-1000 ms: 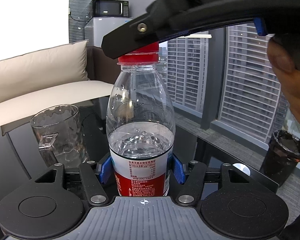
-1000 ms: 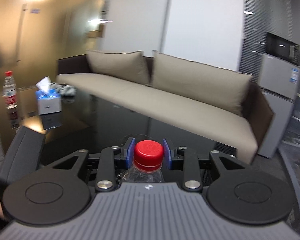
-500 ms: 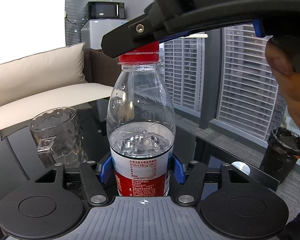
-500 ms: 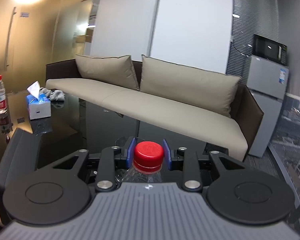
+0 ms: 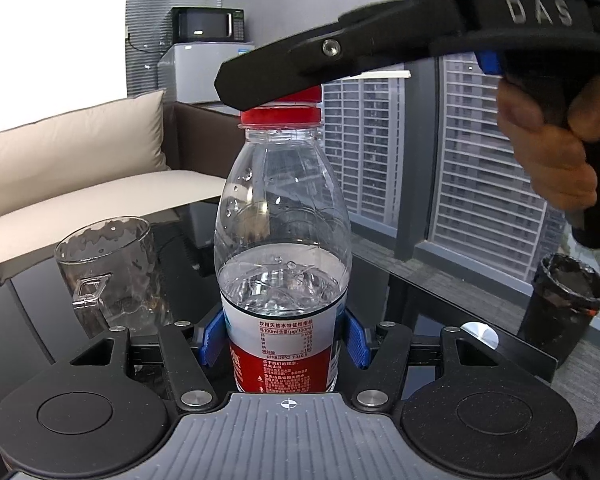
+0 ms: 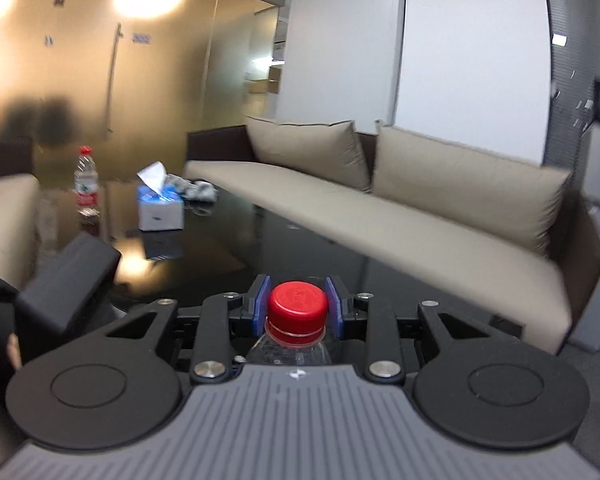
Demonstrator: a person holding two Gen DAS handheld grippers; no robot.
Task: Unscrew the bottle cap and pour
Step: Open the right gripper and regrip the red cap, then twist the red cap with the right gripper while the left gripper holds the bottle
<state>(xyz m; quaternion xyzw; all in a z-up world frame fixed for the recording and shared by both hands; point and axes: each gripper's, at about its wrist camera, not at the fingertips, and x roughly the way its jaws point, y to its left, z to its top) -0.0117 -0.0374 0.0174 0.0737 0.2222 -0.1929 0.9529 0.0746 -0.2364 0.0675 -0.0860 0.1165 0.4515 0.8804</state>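
Note:
A clear plastic water bottle (image 5: 280,240), about half full with a red and white label, stands upright on the dark glass table (image 5: 440,304). My left gripper (image 5: 282,338) is shut on its lower body at the label. My right gripper (image 6: 298,306) is shut on the red cap (image 6: 297,305), its blue pads (image 6: 263,304) pressed to both sides. In the left wrist view the right gripper's black finger (image 5: 300,68) covers most of the cap (image 5: 280,114). An empty glass mug (image 5: 108,268) stands left of the bottle.
A beige sofa (image 6: 420,208) runs behind the table. A second water bottle (image 6: 86,184) and a tissue box (image 6: 158,204) stand at the table's far end. A black bin (image 5: 560,304) stands on the floor at right, by the window.
The right gripper has turned around the cap: its body swung right in the left wrist view, and the room swept sideways in the right wrist view. The bottle stays held.

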